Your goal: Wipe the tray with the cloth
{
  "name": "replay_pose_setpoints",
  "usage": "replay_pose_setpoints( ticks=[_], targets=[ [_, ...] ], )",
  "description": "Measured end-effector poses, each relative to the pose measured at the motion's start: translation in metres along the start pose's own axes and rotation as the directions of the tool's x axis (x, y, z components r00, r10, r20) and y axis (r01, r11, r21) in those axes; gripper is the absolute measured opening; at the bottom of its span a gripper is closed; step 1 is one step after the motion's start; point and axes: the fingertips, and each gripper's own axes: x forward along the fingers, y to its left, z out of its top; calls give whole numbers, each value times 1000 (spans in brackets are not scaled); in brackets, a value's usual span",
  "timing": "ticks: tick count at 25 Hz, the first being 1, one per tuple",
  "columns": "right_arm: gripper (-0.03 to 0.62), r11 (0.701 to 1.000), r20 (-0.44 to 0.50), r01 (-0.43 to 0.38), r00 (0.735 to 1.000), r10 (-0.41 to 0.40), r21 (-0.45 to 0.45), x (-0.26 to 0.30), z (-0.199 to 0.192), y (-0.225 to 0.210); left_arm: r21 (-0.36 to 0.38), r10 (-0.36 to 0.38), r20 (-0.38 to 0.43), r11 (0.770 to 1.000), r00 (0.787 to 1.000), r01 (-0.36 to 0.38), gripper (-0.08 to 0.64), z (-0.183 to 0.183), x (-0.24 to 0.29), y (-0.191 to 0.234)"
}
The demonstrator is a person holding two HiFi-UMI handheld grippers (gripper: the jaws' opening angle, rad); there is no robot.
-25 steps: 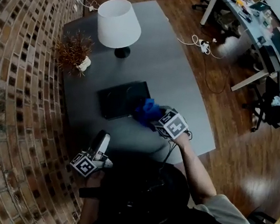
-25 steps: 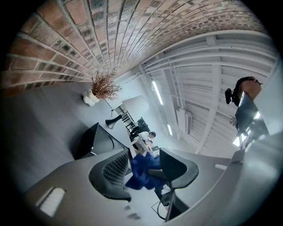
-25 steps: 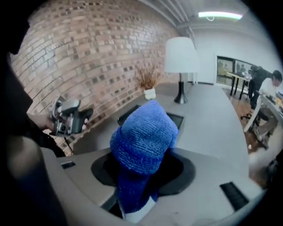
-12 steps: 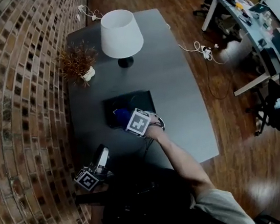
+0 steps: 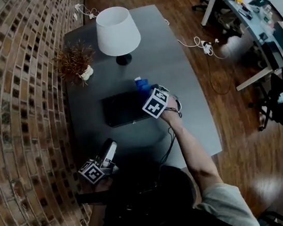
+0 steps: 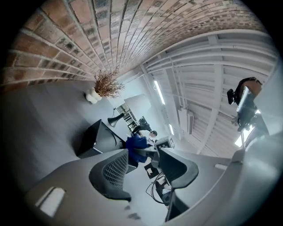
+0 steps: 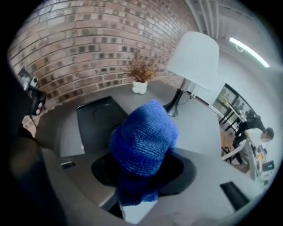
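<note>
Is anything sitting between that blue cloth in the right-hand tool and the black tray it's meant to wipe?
Nothing visible. The right gripper is shut on the cloth at the far corner of the tray, whose surface looks bare. The lamp and dried plant stand off to the side.

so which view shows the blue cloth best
The right gripper view: the cloth fills the middle, clamped in the right gripper. The head view shows only a small blue bit past that gripper; the left gripper view shows it tiny and far off.
</note>
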Motion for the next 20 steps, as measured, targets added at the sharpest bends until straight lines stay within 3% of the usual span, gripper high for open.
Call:
replay_pose_setpoints(
  ticks=[2, 4, 5, 7, 8, 9, 11, 13, 14, 16, 18, 20],
  targets=[
    [195, 995, -18, 7, 1000, -9, -97, -15, -17, 32, -2, 9, -18, 1000, 1000, -9, 206, -3, 5, 5],
    [195, 988, -27, -53, 998, 50, -142, -32, -34, 68, -3, 33, -30, 999, 999, -33, 206, -5, 6, 14],
    [195, 986, -25, -119, 993, 117, -113, -42, -43, 84, 2, 52, -34, 999, 998, -52, 206, -5, 6, 19],
    [195, 964, 58, -258, 965, 255, 65, -58, -62, 99, 32, 108, -38, 994, 993, -106, 206, -2, 6, 33],
    [195, 934, 145, -303, 950, 278, 191, -63, -69, 91, 53, 136, -37, 990, 990, -134, 206, 2, 7, 40],
    [195, 893, 236, -318, 939, 250, 319, -66, -75, 72, 73, 160, -34, 985, 987, -157, 206, 8, 10, 46],
    [195, 795, 360, -281, 929, 86, 537, -67, -83, 14, 102, 200, -18, 975, 980, -197, 206, 21, 17, 57],
    [195, 695, 424, -270, 904, -56, 667, -56, -81, -39, 102, 229, 1, 968, 973, -228, 207, 30, 25, 70],
    [195, 653, 456, -296, 886, -85, 697, -46, -75, -56, 101, 240, 3, 966, 971, -239, 207, 31, 28, 76],
    [195, 598, 524, -378, 848, -83, 707, -23, -55, -71, 110, 264, -11, 959, 964, -261, 211, 31, 34, 87],
    [195, 560, 571, -455, 820, -39, 692, 5, -39, -71, 111, 278, -34, 956, 960, -272, 213, 27, 43, 94],
    [195, 502, 605, -531, 796, 20, 682, 23, -35, -62, 107, 285, -45, 954, 958, -279, 213, 24, 49, 98]
  ],
)
